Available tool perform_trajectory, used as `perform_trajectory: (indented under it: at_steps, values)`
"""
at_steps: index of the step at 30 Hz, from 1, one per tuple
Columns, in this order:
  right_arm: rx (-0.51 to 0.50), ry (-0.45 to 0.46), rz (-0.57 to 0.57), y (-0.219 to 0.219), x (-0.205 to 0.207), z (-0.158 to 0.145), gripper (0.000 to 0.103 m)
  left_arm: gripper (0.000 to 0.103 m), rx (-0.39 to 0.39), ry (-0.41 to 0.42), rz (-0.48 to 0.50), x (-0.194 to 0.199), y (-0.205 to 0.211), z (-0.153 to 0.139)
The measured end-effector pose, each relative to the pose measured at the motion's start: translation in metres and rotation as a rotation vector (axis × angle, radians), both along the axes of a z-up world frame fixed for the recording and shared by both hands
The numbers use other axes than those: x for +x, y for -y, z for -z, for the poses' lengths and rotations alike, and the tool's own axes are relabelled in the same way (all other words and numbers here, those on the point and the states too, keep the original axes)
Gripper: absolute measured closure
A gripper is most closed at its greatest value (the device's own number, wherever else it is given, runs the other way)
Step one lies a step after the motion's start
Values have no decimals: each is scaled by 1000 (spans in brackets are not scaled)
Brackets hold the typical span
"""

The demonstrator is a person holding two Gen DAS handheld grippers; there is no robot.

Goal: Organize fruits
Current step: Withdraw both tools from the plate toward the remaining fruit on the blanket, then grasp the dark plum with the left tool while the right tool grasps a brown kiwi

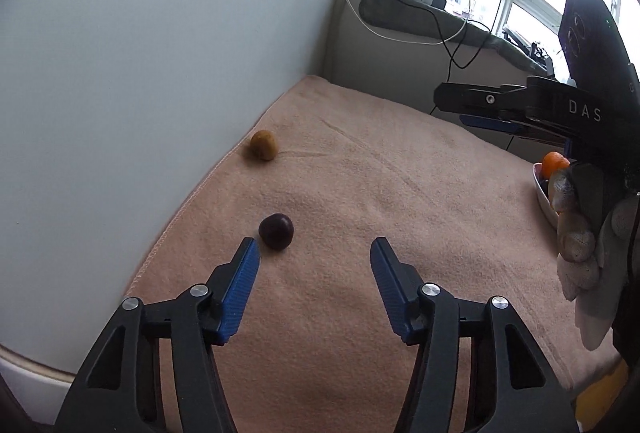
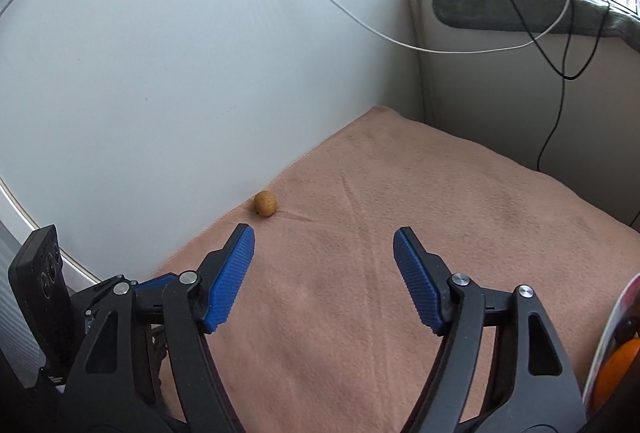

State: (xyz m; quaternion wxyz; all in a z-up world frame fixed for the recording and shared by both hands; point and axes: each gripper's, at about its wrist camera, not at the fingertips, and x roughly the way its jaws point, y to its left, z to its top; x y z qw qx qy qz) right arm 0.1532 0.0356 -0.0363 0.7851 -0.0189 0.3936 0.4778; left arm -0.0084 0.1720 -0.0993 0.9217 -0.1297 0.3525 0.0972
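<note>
A dark purple plum (image 1: 276,231) lies on the pink towel (image 1: 360,193), just ahead of the left fingertip of my left gripper (image 1: 315,248), which is open with nothing between its blue pads. Farther back near the wall sits a brown kiwi (image 1: 263,145), also in the right wrist view as the kiwi (image 2: 265,203). My right gripper (image 2: 324,239) hovers open over the bare towel (image 2: 380,233), the kiwi just beyond its left fingertip. A white bowl (image 1: 545,195) holding an orange (image 1: 555,162) stands at the towel's right edge, partly hidden by a gloved hand (image 1: 576,229).
A grey wall (image 1: 140,53) runs along the towel's left side. A windowsill (image 1: 440,17) with cables and a white device lies behind. The right gripper's body (image 1: 520,109) reaches in from the right. An orange (image 2: 616,365) shows in the bowl's rim (image 2: 612,325) at lower right.
</note>
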Motion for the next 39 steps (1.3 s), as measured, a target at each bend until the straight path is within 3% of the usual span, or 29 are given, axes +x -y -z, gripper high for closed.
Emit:
perform_trajectory:
  at_steps: [6,13,23,35,39]
  values:
    - [3,-73,-90,-47,8,20,39,58,-9,-20,-1,8,-6,8]
    - [-5,-133,-150,-86,17,44,46,63,-8,-42,-8,19,-11,14]
    - [-41,-132,-220,-130,14,62,57,67,-11,-60,-19,31,-20,21]
    - [-108,-130,-222,-155,10,78,63,73,-19,-83,-15,40,-19,28]
    - [-122,-135,-212,-165,10,82,70,76,-18,-82,-22,40,-19,28]
